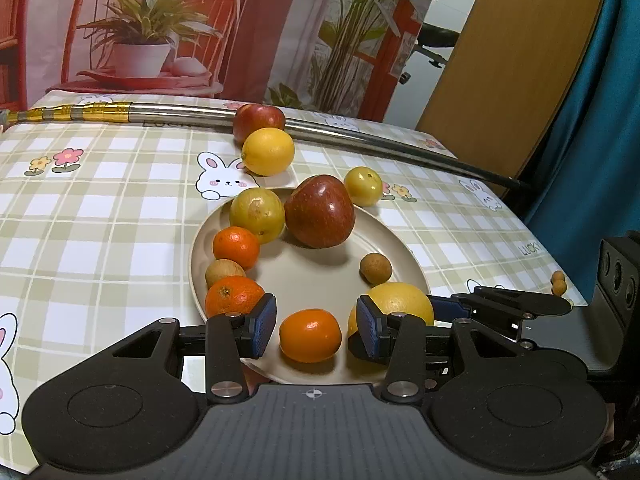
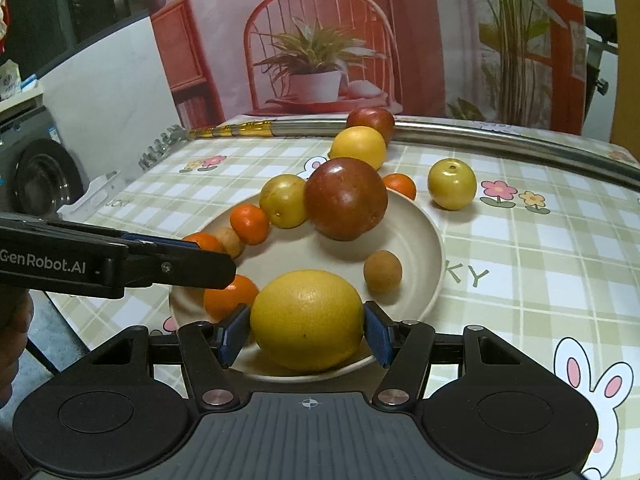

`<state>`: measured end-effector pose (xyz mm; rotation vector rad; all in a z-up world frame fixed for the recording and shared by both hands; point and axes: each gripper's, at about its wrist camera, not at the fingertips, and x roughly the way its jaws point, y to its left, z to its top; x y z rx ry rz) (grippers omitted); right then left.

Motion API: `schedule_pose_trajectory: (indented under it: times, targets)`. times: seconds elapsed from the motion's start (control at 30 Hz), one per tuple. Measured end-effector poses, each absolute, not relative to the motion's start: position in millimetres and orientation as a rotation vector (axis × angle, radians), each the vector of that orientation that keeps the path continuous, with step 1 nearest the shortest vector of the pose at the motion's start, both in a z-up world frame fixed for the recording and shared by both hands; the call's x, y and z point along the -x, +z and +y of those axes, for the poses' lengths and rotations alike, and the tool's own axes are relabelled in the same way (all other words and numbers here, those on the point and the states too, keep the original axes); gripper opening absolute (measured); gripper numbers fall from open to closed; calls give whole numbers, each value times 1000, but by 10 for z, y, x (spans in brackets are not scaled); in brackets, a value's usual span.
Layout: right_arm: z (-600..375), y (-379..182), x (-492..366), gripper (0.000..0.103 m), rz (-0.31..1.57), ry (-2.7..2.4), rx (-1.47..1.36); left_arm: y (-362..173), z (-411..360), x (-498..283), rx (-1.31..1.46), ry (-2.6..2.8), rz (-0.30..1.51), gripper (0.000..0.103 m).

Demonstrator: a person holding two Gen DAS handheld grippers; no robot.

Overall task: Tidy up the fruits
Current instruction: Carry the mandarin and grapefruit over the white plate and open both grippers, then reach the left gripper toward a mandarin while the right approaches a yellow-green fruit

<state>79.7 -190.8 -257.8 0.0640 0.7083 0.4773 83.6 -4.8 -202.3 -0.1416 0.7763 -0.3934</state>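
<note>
A beige plate (image 1: 312,280) (image 2: 424,236) holds a red apple (image 1: 320,211) (image 2: 346,199), a yellow-green fruit (image 1: 257,214) (image 2: 283,201), several mandarins, two small brown longans and a large yellow citrus (image 2: 307,321) (image 1: 400,304). My left gripper (image 1: 316,326) is open, its pads on either side of a mandarin (image 1: 310,335) at the plate's near rim, apart from it. My right gripper (image 2: 306,334) is shut on the yellow citrus, which rests on the plate. The left gripper's finger (image 2: 176,260) shows in the right wrist view.
Off the plate lie a lemon (image 1: 268,151) (image 2: 359,146), a second red apple (image 1: 259,121) (image 2: 371,121), a yellow-green fruit (image 1: 363,186) (image 2: 452,184) and a mandarin (image 2: 400,185). A metal rod (image 1: 360,136) (image 2: 500,136) crosses the far side of the checked tablecloth. Two small longans (image 1: 558,282) sit by the table's right edge.
</note>
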Motion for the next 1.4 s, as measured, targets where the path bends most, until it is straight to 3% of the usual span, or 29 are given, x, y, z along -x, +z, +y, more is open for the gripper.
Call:
schedule_pose_trajectory:
  times: [0.83, 0.9, 1.4]
  targets:
    - [-2339, -2242, -878, 58, 592, 382, -139, -1930, -73, -935, 104, -383, 774, 49]
    - [-2431, -2177, -932, 58, 575, 356, -139, -1882, -52, -984, 100, -356, 768, 53]
    - [-2970, -2022, -1497, 58, 522, 229, -170, -1678, -179, -1710, 37, -362, 839, 51]
